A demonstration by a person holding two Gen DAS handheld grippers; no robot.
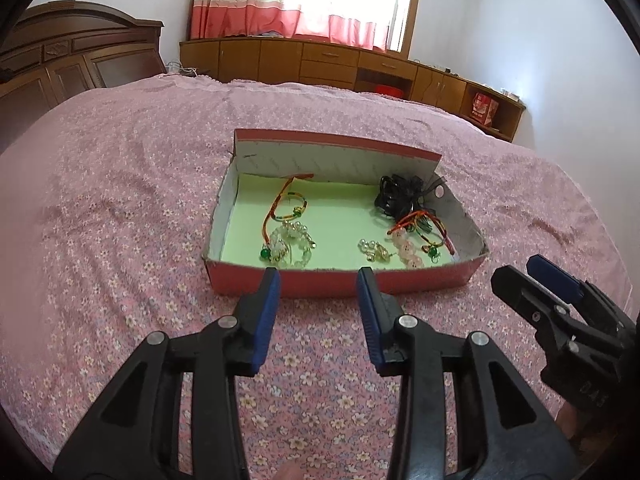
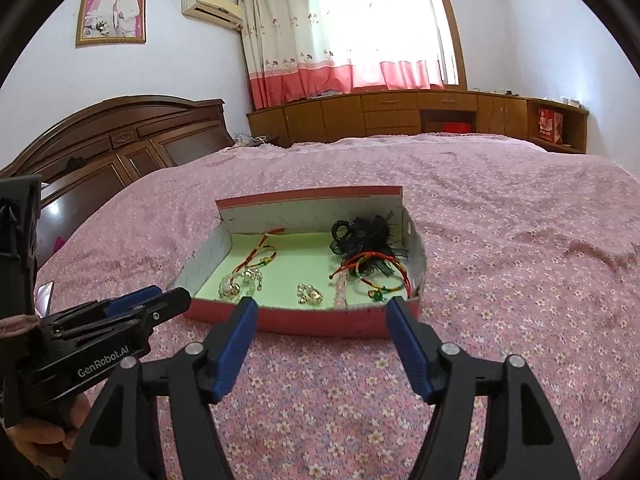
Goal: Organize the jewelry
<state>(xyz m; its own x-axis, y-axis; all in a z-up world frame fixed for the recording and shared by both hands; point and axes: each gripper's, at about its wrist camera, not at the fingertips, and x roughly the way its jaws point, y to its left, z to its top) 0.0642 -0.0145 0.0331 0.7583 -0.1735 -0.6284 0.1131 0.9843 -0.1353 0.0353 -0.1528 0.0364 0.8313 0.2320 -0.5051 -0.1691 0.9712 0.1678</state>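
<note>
Open red box (image 1: 336, 284) on the bed, green floor; bracelets (image 1: 286, 204), pearl pieces (image 1: 372, 250) and black hair ties (image 1: 398, 196) scattered inside.

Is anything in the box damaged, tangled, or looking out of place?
Yes. The red box has a bent, bulging right wall, so it looks out of shape. In its far right corner, a red string bracelet lies tangled over the black hair ties. Nothing has spilled onto the bedspread.

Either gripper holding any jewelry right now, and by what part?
Nothing is held. The left gripper and right gripper are both open and empty, short of the box.
</note>
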